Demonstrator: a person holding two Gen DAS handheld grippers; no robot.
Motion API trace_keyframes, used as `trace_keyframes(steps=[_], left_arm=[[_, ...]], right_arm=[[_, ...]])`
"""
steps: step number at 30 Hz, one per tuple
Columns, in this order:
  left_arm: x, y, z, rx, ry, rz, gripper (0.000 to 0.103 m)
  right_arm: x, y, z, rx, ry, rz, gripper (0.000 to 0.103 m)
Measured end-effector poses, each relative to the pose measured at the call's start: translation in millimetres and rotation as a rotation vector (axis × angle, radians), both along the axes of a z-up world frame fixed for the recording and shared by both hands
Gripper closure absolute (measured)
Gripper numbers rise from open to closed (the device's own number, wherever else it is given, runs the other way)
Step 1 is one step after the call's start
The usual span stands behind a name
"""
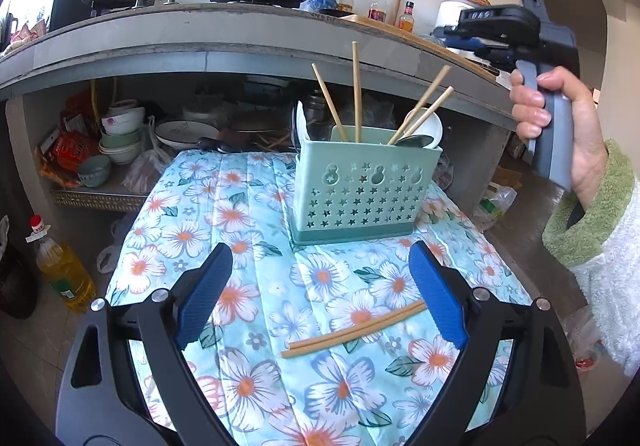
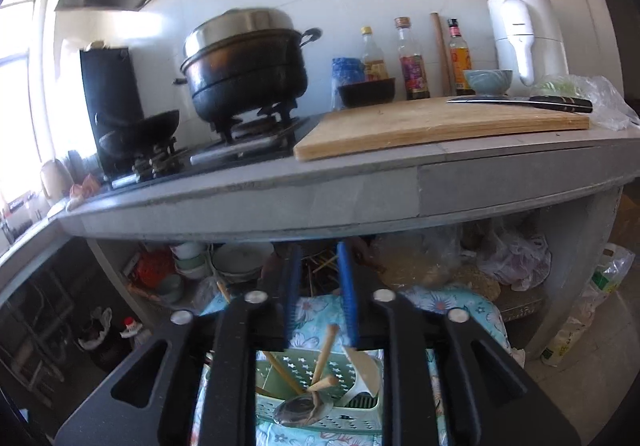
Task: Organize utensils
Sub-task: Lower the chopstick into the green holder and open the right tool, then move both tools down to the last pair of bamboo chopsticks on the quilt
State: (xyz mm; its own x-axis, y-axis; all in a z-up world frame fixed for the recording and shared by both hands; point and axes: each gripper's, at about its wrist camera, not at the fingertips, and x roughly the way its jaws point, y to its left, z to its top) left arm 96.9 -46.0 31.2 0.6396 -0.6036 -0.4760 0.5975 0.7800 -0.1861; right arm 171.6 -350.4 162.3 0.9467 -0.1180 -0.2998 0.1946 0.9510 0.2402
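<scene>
Floral cloth [image 1: 256,286] in blue and orange covers the low table in front of a grey kitchen counter [image 1: 200,41]. On it, at about 12 o'clock from the left gripper [image 1: 320,298], stands a mint utensil holder [image 1: 360,197] with star cut-outs, holding four upright chopsticks [image 1: 356,93], a white spoon [image 1: 428,129] and a metal spoon [image 2: 296,410]. Two more chopsticks [image 1: 352,330] lie side by side on the cloth, between the left gripper's blue pads [image 1: 204,294], nearer the 3 o'clock pad. Those fingers are spread wide and hold nothing.

At 2 o'clock in the left view, a hand [image 1: 560,125] in a fleece sleeve grips the right gripper's handle. From its own camera the right gripper [image 2: 318,298] hangs directly above the holder, fingers narrowed to a slim gap with nothing between them.

Beyond, at 11 o'clock, a black pot [image 2: 244,69] sits on the stove; a cutting board [image 2: 440,125] with a knife [image 2: 520,101] lies at 1 o'clock.
</scene>
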Motion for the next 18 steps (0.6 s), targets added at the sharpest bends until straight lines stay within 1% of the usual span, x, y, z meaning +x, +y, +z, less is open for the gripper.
trace_keyframes(steps=[2,6,10,12,14,18], left_arm=[[0,-1,0,0.002,-0.003,-0.002,0.017],[1,-2,0,0.0,-0.001,-0.002,0.017],[1,-4,-2,0.005,0.002,-0.004,0.017],[0,-3,-2,0.01,0.001,-0.004,0.016],[0,-2,-3,0.015,-0.001,-0.003,0.016],[-1,-3,-5,0.033,0.006,-0.009,0.016]], right_arm=[[-9,-5,7,0.009,-0.028,-0.011,0.075],[-32,-10,21,0.013,-0.087,-0.016,0.071],[-57,-10,27,0.016,-0.111,-0.008,0.065],[-70,-9,26,0.019,-0.106,0.005,0.061],[-83,-8,18,0.031,-0.085,0.036,0.055],[-103,-8,-13,0.094,-0.004,0.09,0.053]])
